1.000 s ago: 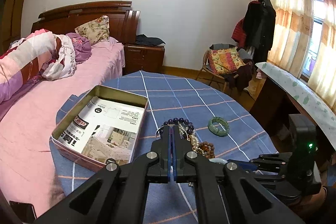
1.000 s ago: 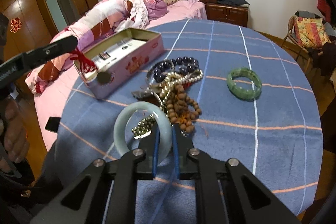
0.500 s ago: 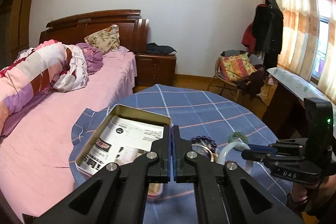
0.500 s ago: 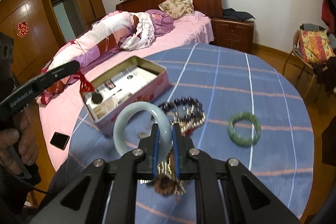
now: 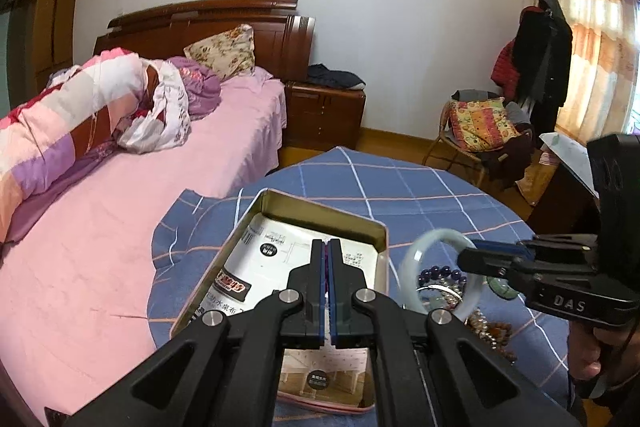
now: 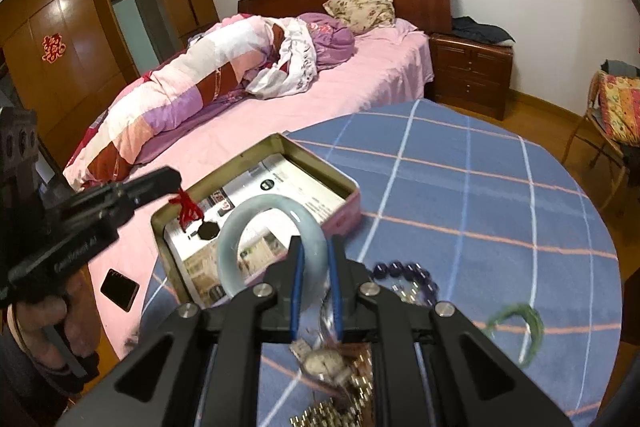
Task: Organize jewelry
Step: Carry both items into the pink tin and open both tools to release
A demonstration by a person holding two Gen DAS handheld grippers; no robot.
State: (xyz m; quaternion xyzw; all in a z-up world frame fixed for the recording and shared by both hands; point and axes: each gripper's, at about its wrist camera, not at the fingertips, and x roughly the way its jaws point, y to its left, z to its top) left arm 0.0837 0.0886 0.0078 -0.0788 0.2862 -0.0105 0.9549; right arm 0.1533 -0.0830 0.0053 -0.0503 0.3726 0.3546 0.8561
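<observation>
My right gripper [image 6: 316, 247] is shut on a pale jade bangle [image 6: 240, 231] and holds it in the air beside the open pink tin [image 6: 344, 205]. The bangle [image 5: 420, 251] and right gripper [image 5: 466, 259] also show in the left wrist view, right of the tin [image 5: 382, 231]. My left gripper [image 5: 327, 247] is shut on a red tasselled cord with a dark pendant [image 6: 206, 230] that hangs over the tin. A dark purple bead bracelet [image 6: 404, 271], gold chains [image 6: 320, 415] and a green bangle [image 6: 520, 323] lie on the blue checked tablecloth.
The round table [image 6: 480, 195] stands against a pink bed [image 6: 360, 87]. A black phone [image 6: 119, 289] lies on the bed by the table edge. A chair with a colourful cushion [image 5: 480, 125] stands behind the table.
My right gripper has lifted the pale bangle off the table and carried it left toward the tin. My left gripper has risen and moved over the tin with the tassel.
</observation>
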